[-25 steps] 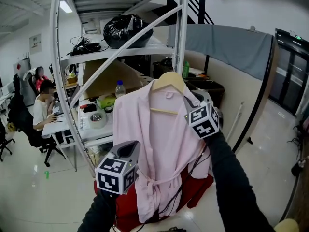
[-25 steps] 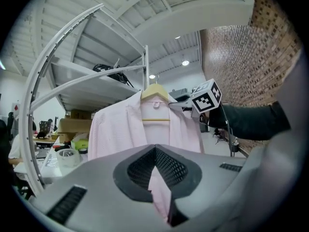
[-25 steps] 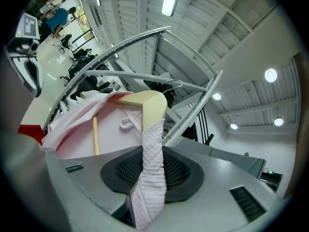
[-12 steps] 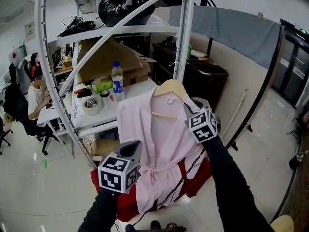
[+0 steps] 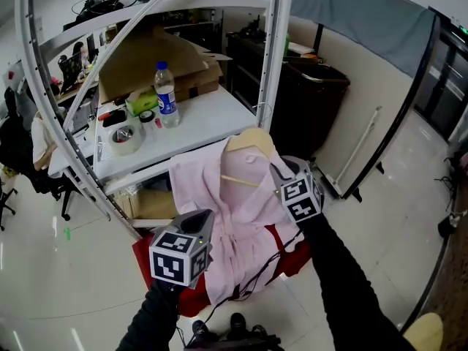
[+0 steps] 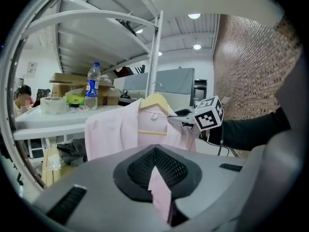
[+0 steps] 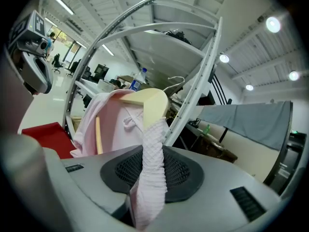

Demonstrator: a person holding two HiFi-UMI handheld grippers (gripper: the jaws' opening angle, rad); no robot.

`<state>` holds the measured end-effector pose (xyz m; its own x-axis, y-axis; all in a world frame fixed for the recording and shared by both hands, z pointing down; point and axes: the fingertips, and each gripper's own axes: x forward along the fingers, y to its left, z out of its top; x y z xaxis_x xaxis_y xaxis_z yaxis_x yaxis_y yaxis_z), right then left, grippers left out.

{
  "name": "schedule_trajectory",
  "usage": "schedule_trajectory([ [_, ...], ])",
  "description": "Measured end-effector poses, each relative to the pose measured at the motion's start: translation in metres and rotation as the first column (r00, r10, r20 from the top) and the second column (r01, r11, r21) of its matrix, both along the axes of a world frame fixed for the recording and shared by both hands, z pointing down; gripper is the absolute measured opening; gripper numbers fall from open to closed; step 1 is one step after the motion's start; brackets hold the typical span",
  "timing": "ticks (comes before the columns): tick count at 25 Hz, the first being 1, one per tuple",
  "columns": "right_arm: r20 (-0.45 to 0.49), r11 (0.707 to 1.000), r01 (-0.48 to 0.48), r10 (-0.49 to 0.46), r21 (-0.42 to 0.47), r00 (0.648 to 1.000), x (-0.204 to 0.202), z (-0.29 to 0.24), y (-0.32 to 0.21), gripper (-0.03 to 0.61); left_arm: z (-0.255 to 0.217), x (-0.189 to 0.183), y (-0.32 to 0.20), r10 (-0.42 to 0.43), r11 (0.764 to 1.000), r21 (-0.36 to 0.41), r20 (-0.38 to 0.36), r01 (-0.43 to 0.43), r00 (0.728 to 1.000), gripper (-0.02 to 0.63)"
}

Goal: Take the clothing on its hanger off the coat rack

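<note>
One pink robe [image 5: 238,218], one curved wooden hanger [image 5: 248,143], two grippers.
The left gripper [image 5: 199,222] is pinching a robe fold and the right gripper [image 5: 280,169] is clenching its waffle-textured shoulder, the robe hanging before the white tubular rack [image 5: 272,57].

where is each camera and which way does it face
Head view: on the head, facing steeply down at pink robe; left claw, right claw, sleeves show.
Left gripper view: on left claw, facing robe; own jaws, right claw show.
Right gripper view: on right claw, facing hanger; own jaws, left claw show.
All share the robe.
</note>
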<state>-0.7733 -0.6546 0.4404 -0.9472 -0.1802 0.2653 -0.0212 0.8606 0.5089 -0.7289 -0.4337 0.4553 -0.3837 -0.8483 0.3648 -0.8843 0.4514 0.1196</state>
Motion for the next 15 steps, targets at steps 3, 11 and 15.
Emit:
schedule_trajectory([
  [3, -0.005, 0.998, -0.002, 0.002, -0.064, 1.000, 0.001, 0.031, -0.004, 0.098, 0.016, -0.004, -0.004, 0.003, 1.000, -0.019, -0.022, -0.004, 1.000, 0.012],
  [11, -0.103, 0.997, 0.024, -0.031, -0.069, 0.994, -0.004, 0.097, -0.001, 0.100, 0.043, -0.023, -0.015, 0.006, 0.999, -0.047, -0.054, -0.008, 0.999, 0.012],
  [15, -0.183, 0.994, 0.013, -0.032, -0.105, 0.983, -0.004, 0.145, 0.006, 0.101, 0.056, -0.026, -0.019, 0.013, 0.998, -0.061, -0.077, -0.017, 0.997, 0.012],
])
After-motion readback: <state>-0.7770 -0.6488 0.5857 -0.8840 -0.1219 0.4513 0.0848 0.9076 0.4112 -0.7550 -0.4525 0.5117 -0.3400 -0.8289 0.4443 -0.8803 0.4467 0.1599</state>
